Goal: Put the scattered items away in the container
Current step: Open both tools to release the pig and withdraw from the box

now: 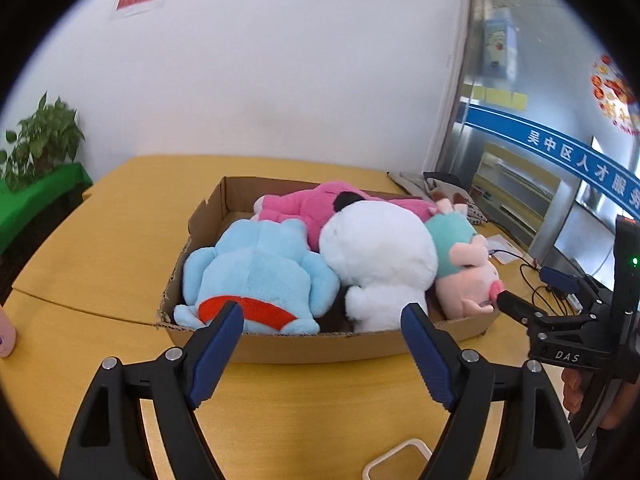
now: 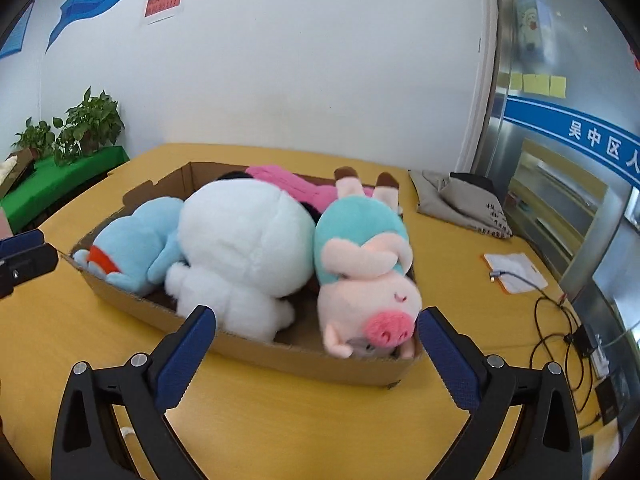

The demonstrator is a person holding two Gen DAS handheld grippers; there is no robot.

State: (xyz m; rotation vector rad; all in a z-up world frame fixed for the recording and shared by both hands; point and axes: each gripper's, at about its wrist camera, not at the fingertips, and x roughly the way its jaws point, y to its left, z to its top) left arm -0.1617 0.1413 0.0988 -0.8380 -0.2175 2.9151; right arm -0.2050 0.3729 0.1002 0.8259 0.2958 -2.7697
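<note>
Across the yellow wooden tabletop (image 2: 280, 420), you face a shallow brown cardboard box (image 1: 320, 346) whose long axis runs left to right in front of both tools. Four soft toys fill it side by side: a round white plush (image 1: 380, 252) in the middle, a light-blue plush with a red patch (image 1: 256, 276) at the left end, a pink plush (image 1: 316, 204) against the far wall, and a pink pig plush in a teal garment (image 2: 364, 280) at the right end. The pig's snout hangs over the near right corner; it looks the least settled.

Your left tool (image 1: 322, 320) stands released, jaws spread and empty, just short of the near wall between the blue and white toys. Your right tool (image 2: 316, 330) is likewise spread wide and empty, with the pig's head directly ahead, so the right hand is the nearer one for nudging it in.

Bare tabletop lies on your side of the box and to its left. At the right, keep clear of a grey cloth bag (image 2: 464, 204), a white card (image 2: 516, 272) and black cables (image 2: 556, 332). No loose toy shows outside the box; the task appears almost finished.
</note>
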